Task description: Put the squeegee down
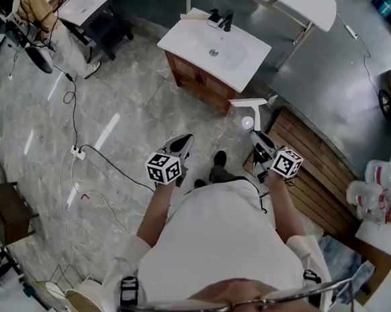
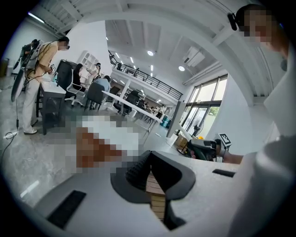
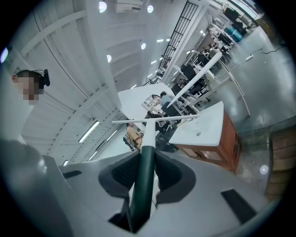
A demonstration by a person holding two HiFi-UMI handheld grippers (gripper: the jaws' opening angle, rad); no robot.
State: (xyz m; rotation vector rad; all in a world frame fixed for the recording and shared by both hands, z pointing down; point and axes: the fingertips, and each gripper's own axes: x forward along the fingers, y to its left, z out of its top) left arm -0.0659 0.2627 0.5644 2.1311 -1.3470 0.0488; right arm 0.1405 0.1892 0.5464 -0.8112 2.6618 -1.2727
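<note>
Left arm: bare forearm reaching forward from the body, hand behind the marker cube.
Left gripper point(image 1: 182, 141): points ahead and a little down over the grey stone floor point(image 1: 118, 112). In the left gripper view point(image 2: 151, 173) its jaws are drawn together at the tips with nothing between them.
Right arm: forearm stretched forward beside the left one, over the edge of the wooden slatted decking point(image 1: 316, 168).
Right gripper point(image 1: 259, 138): nearly level and aimed at the vanity cabinet point(image 1: 214, 49). In the right gripper view point(image 3: 147, 162) it is clamped on the squeegee's dark green handle.
Squeegee point(image 3: 144, 166): the handle runs out past the fingertips, with the white blade point(image 1: 250, 104) crosswise at the far end. It sits just beside the cabinet's near corner, not set down.
</note>
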